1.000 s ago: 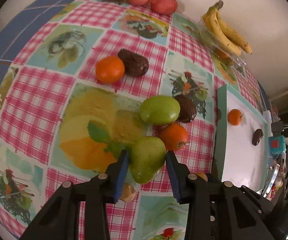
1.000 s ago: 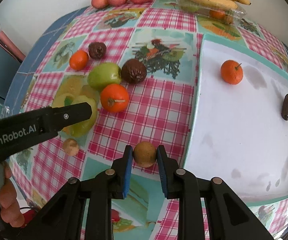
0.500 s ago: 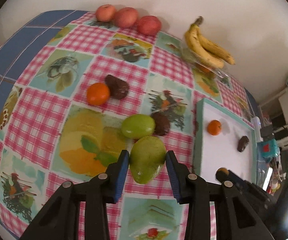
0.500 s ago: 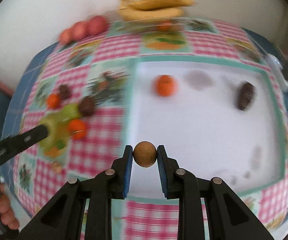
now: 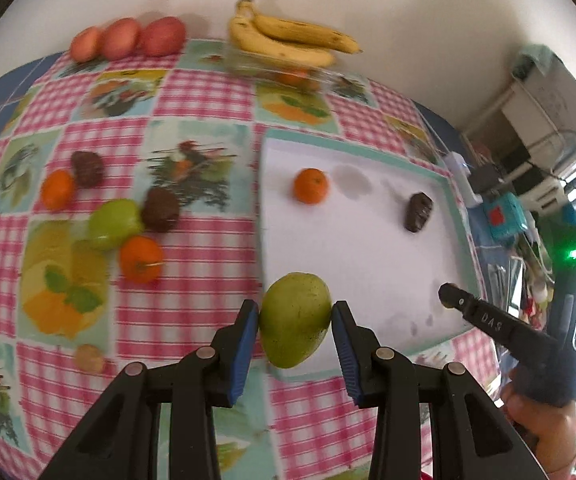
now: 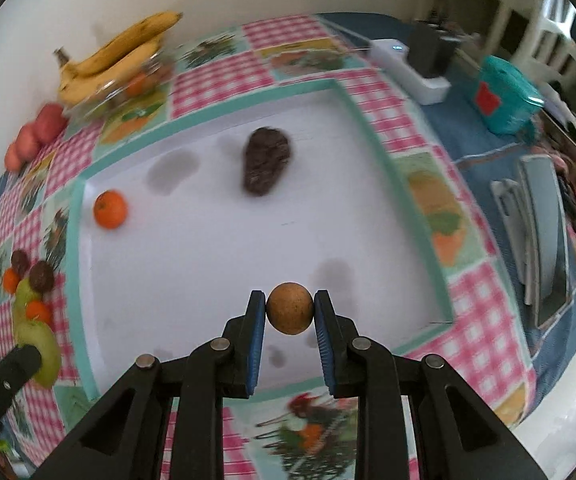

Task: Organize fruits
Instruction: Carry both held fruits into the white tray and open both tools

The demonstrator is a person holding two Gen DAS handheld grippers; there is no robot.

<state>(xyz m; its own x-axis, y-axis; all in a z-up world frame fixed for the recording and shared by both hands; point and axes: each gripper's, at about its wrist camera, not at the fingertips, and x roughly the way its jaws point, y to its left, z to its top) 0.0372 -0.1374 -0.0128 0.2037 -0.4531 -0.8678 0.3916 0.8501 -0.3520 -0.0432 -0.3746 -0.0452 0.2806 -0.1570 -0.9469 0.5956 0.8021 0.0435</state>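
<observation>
Carrying 2 fruits toward the white tray [image 5: 367, 248] is judged the step in hand, and it is done well by lowering each fruit onto bare tray floor, well apart from the orange [image 5: 310, 185] and the dark fruit [image 5: 418, 211] already lying there, and parting the fingers only once the fruit rests, since both held fruits are rounded and likely to roll. The left gripper [image 5: 295, 322] is clenched on the green mango [image 5: 295, 312]: the blue pads press its 2 flanks, the fruit sits between the fingertips with its lower end drooping below them, and it hangs over the tray's near-left edge, partly above the checked cloth of the counter [image 5: 192, 248]. It should be advanced further inward before release, as a drop here risks it tipping off the teal rim. The right gripper [image 6: 290, 312] is clamped on the small brown round fruit [image 6: 289, 308], held squarely between the fingertips above the tray's near-right portion, clear of the rim. Height above the tray floor cannot be told for either fruit. Remaining on the cloth left of the tray are a green fruit [image 5: 114, 223], 2 oranges [image 5: 140, 259], 2 dark fruits [image 5: 161, 210] and 1 small pale fruit [image 5: 88, 357]; the task is judged under half done.
</observation>
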